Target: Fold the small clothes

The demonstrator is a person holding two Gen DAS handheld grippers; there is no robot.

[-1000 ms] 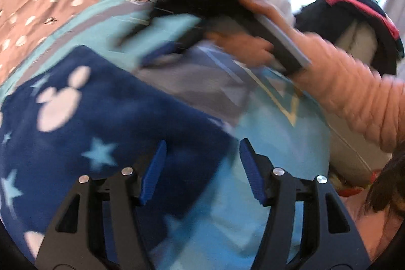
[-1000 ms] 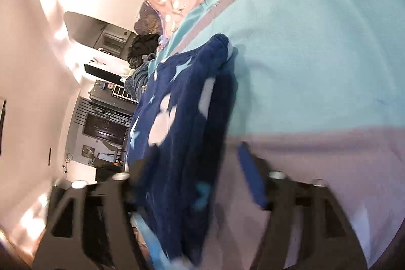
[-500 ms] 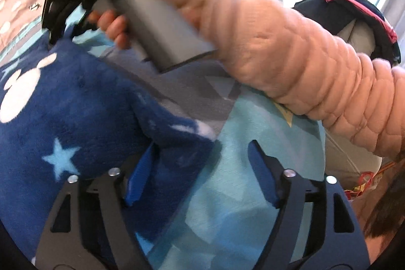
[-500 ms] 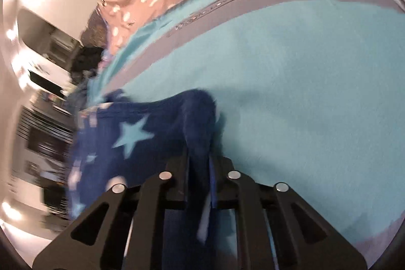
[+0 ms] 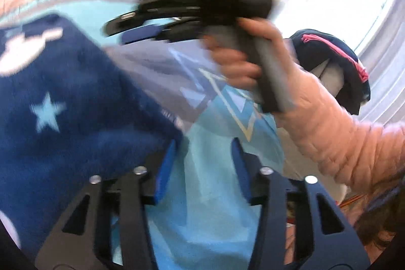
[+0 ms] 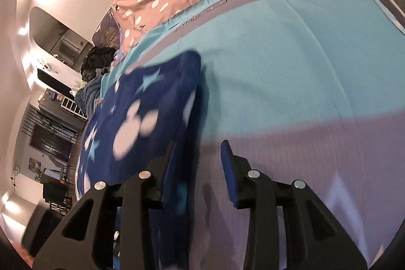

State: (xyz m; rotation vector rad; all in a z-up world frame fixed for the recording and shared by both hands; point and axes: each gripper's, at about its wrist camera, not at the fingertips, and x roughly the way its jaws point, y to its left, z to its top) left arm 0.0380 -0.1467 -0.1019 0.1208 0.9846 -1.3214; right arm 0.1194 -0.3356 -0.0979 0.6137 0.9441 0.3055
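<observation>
The turquoise-and-grey bedsheet (image 6: 291, 62) is lying spread under everything. On it, the navy fleece garment (image 5: 63, 105) is lying folded, its edge beside both tools. Your left gripper (image 5: 203, 151) has just been closing, jaws partly apart, nothing pinched. Your right gripper (image 6: 197, 151) has just been opening, jaws partly apart beside the fleece, empty.

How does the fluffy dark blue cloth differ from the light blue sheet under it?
The dark blue cloth is fleecy; the light blue sheet looks smooth and thin. The cloth bears pale stars and mouse-head shapes; the sheet has grey bands. The cloth is small and bunched; the sheet spreads wide. Both are blue fabrics.
</observation>
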